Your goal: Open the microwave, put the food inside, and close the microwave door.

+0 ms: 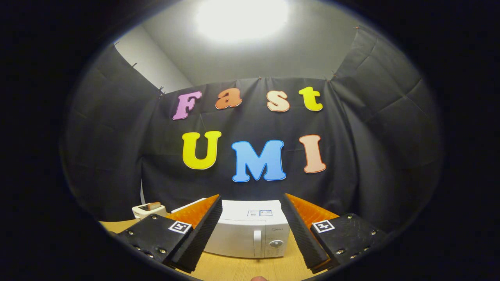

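Hand-held gripper (252,230) spread wide and gripping nothing, its two fingers (203,230) black, ribbed on the inner pads and backed with orange, each topped by a flat black plate carrying a square marker. Beyond and between them, white boxy microwave (250,230) standing on the pale wooden table (242,269), door shut, with a vertical handle and a round knob (276,243). Near the table's far left edge, food (153,205), brownish and oblong, resting on a small white block-shaped appliance (148,212).
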The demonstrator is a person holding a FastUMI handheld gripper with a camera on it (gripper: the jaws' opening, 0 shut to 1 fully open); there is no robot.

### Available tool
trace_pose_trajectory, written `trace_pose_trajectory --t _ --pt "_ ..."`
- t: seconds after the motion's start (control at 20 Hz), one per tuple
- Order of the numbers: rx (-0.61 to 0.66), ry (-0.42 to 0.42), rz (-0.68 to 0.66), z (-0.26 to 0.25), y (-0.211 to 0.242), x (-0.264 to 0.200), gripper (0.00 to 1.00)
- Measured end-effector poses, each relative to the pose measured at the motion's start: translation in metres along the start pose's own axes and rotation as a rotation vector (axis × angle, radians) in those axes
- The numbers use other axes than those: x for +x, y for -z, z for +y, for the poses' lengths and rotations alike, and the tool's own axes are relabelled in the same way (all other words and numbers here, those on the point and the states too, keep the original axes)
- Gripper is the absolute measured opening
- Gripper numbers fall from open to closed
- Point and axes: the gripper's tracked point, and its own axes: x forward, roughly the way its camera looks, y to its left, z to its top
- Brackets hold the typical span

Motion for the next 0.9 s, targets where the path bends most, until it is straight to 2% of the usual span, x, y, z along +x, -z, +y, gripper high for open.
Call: trace_pose_trajectory --t 0.3,0.9 --pt "-0.006 -0.004 -0.023 -0.002 -0.008 -0.001 0.97" --pt "0.005 0.046 -0.02 -0.027 0.003 0.001 0.97"
